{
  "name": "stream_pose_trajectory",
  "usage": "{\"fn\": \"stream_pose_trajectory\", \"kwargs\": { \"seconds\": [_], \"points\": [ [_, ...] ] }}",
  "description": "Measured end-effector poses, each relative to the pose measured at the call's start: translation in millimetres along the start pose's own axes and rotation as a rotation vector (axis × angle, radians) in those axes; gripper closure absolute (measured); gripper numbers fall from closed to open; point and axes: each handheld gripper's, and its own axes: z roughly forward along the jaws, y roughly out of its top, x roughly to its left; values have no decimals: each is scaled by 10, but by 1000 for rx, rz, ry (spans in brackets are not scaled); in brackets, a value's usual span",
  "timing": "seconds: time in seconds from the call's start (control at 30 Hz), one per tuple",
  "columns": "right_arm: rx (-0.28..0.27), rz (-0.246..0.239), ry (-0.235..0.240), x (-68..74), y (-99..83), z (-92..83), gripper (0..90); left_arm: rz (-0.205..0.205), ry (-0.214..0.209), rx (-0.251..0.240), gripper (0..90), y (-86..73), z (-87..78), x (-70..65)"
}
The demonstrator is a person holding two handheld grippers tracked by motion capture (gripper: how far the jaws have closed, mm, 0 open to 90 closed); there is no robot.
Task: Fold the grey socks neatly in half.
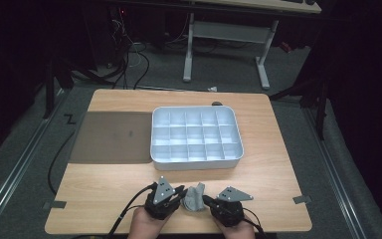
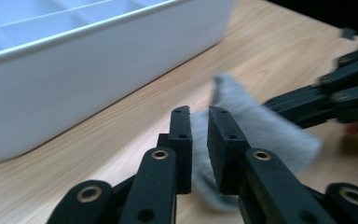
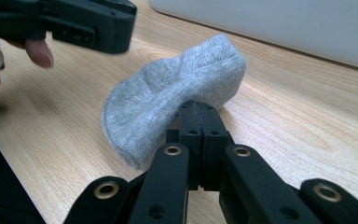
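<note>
A small grey sock [image 1: 195, 197] stands bunched up on the wooden table [image 1: 271, 191] near its front edge, between the two grippers. My right gripper [image 1: 206, 199] comes at it from the right. In the right gripper view its jaws [image 3: 198, 108] are pressed together on the sock's [image 3: 168, 100] near edge. My left gripper [image 1: 181, 192] is just left of the sock. In the left gripper view its pads [image 2: 199, 116] stand a narrow gap apart, with the sock [image 2: 270, 133] just beyond the tips and untouched, and the right gripper [image 2: 272, 100] reaching in from the right.
A white compartment tray [image 1: 196, 163] with several empty cells sits mid-table, just beyond the grippers; its wall [image 2: 74, 93] rises close in the left gripper view. A dark mat [image 1: 112, 137] lies to the tray's left. A person's hands hold the grippers at the table's front edge.
</note>
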Motion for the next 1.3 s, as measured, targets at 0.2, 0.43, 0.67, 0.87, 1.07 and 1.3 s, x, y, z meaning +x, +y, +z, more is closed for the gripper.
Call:
{"fn": "stream_pose_trajectory", "kwargs": {
  "seconds": [0.2, 0.43, 0.67, 0.87, 1.07, 1.3],
  "points": [
    [-1, -1, 1, 0, 3, 1, 900, 32, 35, 161, 855, -118, 118, 37],
    [-3, -1, 3, 3, 2, -4, 900, 51, 18, 174, 867, -128, 160, -28],
    [-10, -3, -2, 1, 9, -28, 900, 65, -6, 171, 869, -121, 183, -114],
    [-16, -15, -2, 24, 23, -47, 900, 81, -18, 168, 868, -105, 200, -191],
    [-20, -25, -2, 65, 36, -65, 900, 89, -24, 168, 869, -98, 213, -238],
    [-30, -30, 6, 86, 50, -85, 900, 110, -20, 168, 868, -82, 237, -311]
  ]
}}
